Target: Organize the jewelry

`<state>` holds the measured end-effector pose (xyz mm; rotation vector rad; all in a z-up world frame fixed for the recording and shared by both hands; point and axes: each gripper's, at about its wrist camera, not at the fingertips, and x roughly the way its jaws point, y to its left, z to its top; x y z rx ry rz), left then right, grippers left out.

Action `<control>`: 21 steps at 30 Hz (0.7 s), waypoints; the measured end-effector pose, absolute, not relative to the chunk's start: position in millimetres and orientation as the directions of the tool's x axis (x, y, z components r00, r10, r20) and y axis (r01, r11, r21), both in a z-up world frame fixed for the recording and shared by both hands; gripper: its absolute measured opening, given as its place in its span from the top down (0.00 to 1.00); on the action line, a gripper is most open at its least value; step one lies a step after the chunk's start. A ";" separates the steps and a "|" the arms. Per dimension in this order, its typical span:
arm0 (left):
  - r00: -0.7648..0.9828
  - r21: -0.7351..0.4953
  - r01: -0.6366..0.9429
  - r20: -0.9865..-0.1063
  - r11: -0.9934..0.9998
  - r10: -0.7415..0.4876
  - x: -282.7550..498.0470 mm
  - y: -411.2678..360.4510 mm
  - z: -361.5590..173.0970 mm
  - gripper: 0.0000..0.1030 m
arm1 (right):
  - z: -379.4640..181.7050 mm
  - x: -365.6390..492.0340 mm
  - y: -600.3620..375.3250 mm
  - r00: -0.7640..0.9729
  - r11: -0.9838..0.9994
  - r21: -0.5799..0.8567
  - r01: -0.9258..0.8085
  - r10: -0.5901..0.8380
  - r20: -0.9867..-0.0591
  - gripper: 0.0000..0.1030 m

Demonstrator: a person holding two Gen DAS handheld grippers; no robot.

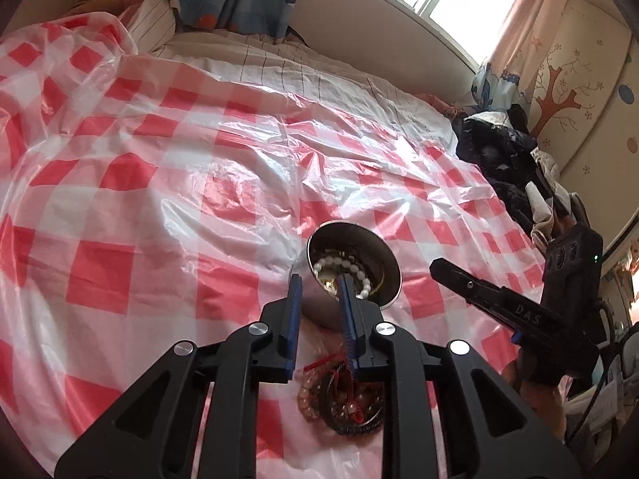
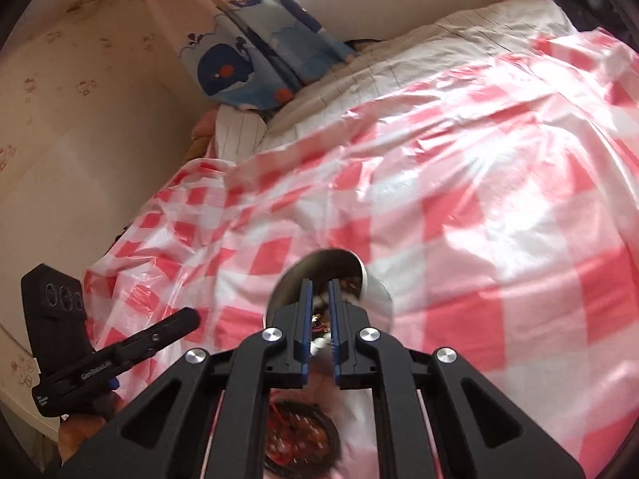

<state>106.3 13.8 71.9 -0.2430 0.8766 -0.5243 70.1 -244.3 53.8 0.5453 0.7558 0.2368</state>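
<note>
Bed is covered with a red-and-white checked plastic sheet (image 1: 159, 159). Steel bowl (image 1: 351, 224) lies tipped on it, mouth facing us, just below centre in the left wrist view. Inside the bowl is a white bead bracelet (image 1: 339, 261) on top of darker pieces we can't make out.

Left gripper (image 1: 319, 279): fingers slightly parted and straddling the bowl's near wall, one pad outside at 9 o'clock of the mouth, the other inside it. We see a gap, so we read it as not clamped.

Right gripper (image 1: 437, 265) is at 3 o'clock of the bowl, tip just beside the rim and not touching it. Its fingers are all but closed and nothing shows between them there. In its own view the right gripper (image 2: 319, 281) points at the bowl mouth; that frame is blurred.

The pile of bead bracelets (image 1: 343, 403), brown, black and red-corded, is on the sheet at 6 o'clock of the bowl, partly hidden under the left gripper's frame. Dark clothes (image 1: 499, 159) are heaped at 2 o'clock on the bed's edge.
</note>
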 end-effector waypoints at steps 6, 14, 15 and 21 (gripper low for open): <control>0.489 -0.347 0.365 -0.718 0.864 -0.495 64.7 12.1 53.9 0.77 | 33.9 -6.4 -238.6 0.676 0.850 0.526 0.000 0.388 -0.627 0.71; 0.519 -0.242 0.385 -0.741 0.891 -0.426 53.4 -4.0 45.0 0.63 | 11.2 -17.4 -222.9 0.645 0.863 0.505 0.022 0.373 -0.666 0.70; 0.523 -0.238 0.380 -0.742 0.894 -0.420 54.0 -4.1 45.0 0.61 | 9.4 -17.2 -222.1 0.643 0.866 0.500 0.024 0.370 -0.671 0.70; 0.546 -0.211 0.372 -0.738 0.904 -0.397 55.1 -4.7 49.2 0.52 | 1.7 -12.3 -218.4 0.635 0.871 0.490 0.038 0.358 -0.685 0.66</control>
